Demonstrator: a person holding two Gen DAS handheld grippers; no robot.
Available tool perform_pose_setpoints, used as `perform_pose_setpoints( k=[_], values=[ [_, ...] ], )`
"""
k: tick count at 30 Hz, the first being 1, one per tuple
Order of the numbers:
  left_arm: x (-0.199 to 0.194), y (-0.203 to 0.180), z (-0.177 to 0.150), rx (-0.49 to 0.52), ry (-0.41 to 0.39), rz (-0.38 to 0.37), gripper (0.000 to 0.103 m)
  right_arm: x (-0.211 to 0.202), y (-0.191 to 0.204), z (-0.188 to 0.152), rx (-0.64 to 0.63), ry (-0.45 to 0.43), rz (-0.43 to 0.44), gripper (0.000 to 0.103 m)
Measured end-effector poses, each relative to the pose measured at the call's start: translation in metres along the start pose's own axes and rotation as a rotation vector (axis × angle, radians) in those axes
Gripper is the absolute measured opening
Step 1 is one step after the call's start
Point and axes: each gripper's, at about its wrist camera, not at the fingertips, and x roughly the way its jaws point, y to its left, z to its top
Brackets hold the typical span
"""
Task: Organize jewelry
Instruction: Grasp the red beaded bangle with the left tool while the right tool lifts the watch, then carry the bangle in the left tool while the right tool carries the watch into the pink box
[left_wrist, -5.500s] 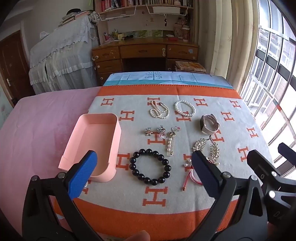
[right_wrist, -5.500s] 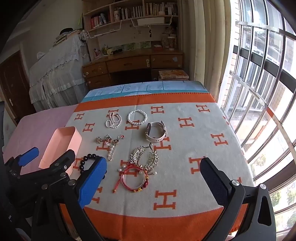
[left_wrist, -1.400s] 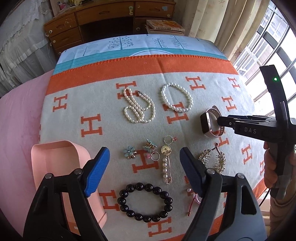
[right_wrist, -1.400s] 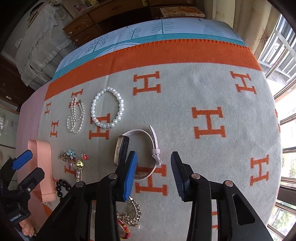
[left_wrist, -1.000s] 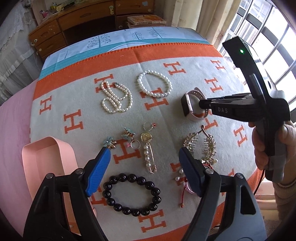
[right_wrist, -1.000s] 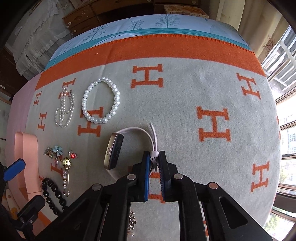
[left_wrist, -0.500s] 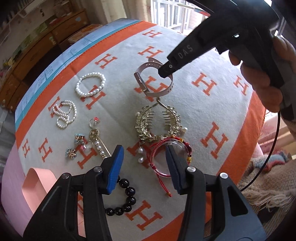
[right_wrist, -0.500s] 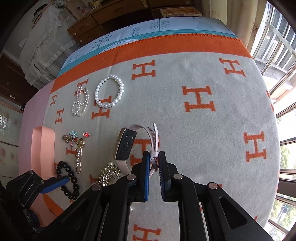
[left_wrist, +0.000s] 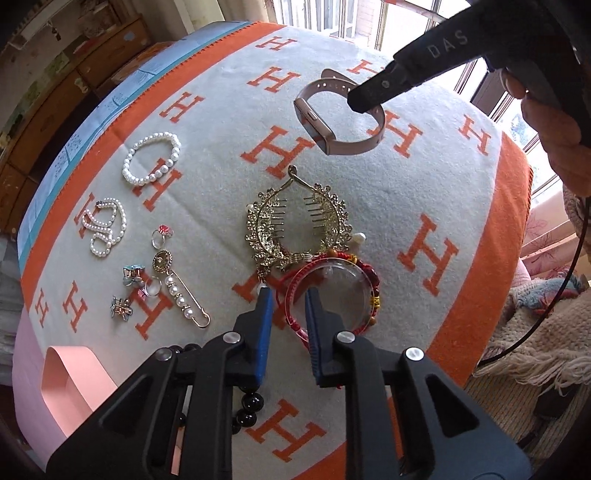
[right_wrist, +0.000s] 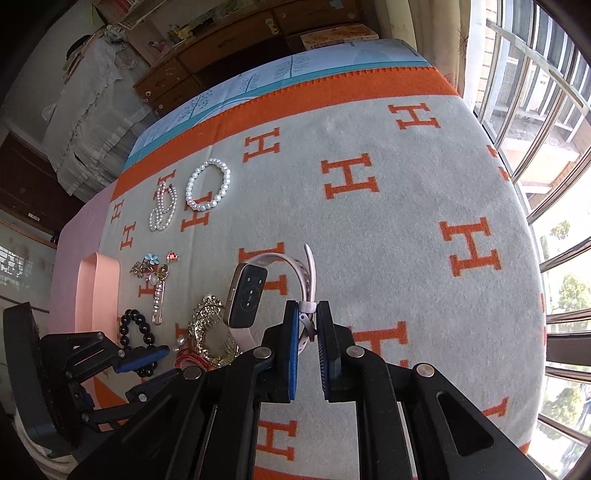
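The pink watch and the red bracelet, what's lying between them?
The gold hair comb lies between the watch and red bracelet, shown in the left wrist view.

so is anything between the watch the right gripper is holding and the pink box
Yes. The watch hangs from the right gripper, raised above the blanket. Toward the pink box lie the gold hair comb, the pearl pin and the black bead bracelet, plus the left gripper at the red bracelet.

Pink-strapped watch (right_wrist: 255, 295) hangs lifted off the blanket; red cord bracelet (left_wrist: 332, 291) lies flat beside the gold hair comb (left_wrist: 295, 229).
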Motion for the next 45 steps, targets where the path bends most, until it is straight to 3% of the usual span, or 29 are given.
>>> perform_pose_setpoints(
  k=[11, 18, 20, 22, 27, 34, 39, 45],
  values=[
    [0.01, -0.009, 0.005, 0.067, 0.043, -0.003, 0.015, 0.011, -0.022, -0.012, 0.035, 0.034, 0.01, 0.01],
    [0.023, -0.005, 0.01, 0.055, 0.086, -0.009, 0.015, 0.014, -0.023, -0.013, 0.04, 0.044, 0.022, 0.01],
    [0.025, -0.004, 0.012, 0.042, 0.092, 0.0, 0.005, 0.016, -0.021, -0.013, 0.041, 0.049, 0.025, 0.01],
    [0.028, -0.001, 0.015, 0.025, 0.099, 0.009, 0.005, 0.019, -0.02, -0.014, 0.041, 0.055, 0.028, 0.01],
    [0.024, 0.008, 0.013, -0.095, 0.099, 0.008, 0.004, 0.017, -0.013, -0.015, 0.034, 0.052, 0.03, 0.01],
    [-0.025, 0.04, -0.007, -0.281, 0.006, 0.034, 0.004, -0.001, 0.008, -0.017, -0.003, 0.028, 0.03, 0.01],
    [-0.08, 0.086, -0.043, -0.461, -0.081, 0.127, 0.004, -0.019, 0.041, -0.014, -0.062, 0.003, 0.04, 0.01],
    [-0.129, 0.158, -0.115, -0.742, -0.143, 0.261, 0.004, -0.041, 0.103, -0.006, -0.149, -0.032, 0.107, 0.01]
  ],
)
